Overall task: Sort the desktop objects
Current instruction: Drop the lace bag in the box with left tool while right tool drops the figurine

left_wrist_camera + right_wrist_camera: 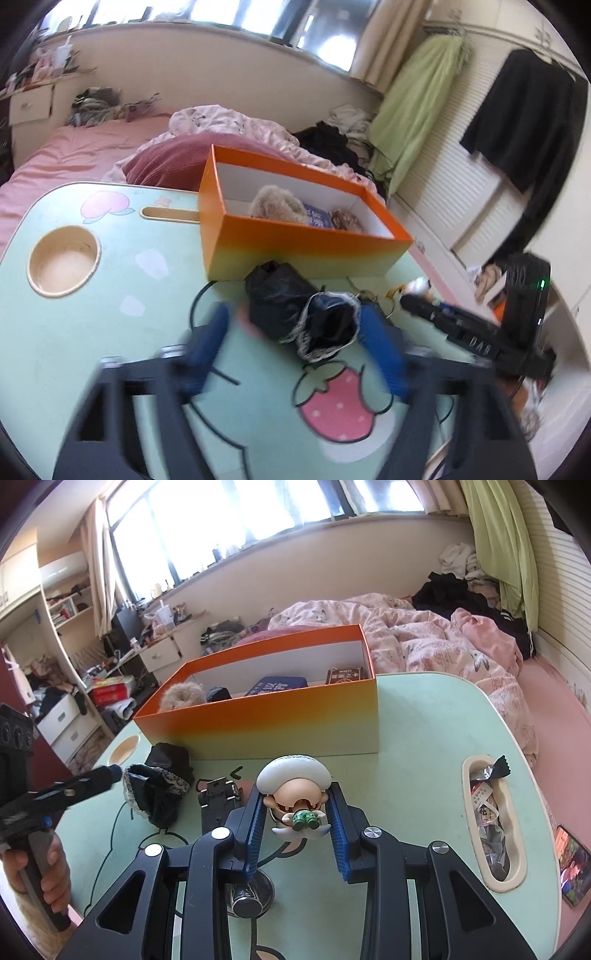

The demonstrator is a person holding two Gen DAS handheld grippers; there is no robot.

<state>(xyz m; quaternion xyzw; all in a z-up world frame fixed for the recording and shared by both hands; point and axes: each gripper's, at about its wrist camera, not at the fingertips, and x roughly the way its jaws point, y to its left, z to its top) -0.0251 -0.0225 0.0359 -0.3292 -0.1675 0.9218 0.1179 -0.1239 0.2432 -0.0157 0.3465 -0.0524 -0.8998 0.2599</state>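
We saw mint-green table (pixel 424 716) carrying orange box (pixel 266 716), black lace-trimmed pouch (pixel 155 794), black bag (pixel 273 295), small dark item, possibly toy car (pixel 218 801); wrappers (pixel 487 812) filled side slot.

1. Left wrist view: close above the counter (pixel 74 332), angled down toward the orange box (pixel 295 240) at the far edge.
2. Right wrist view: same angle, further right.
3. Shared: box, counter, bed (pixel 480 646).

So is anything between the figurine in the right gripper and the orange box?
Nothing visible. The figurine sits clamped in the right gripper, and only bare table lies ahead up to the orange box, whose top is open.
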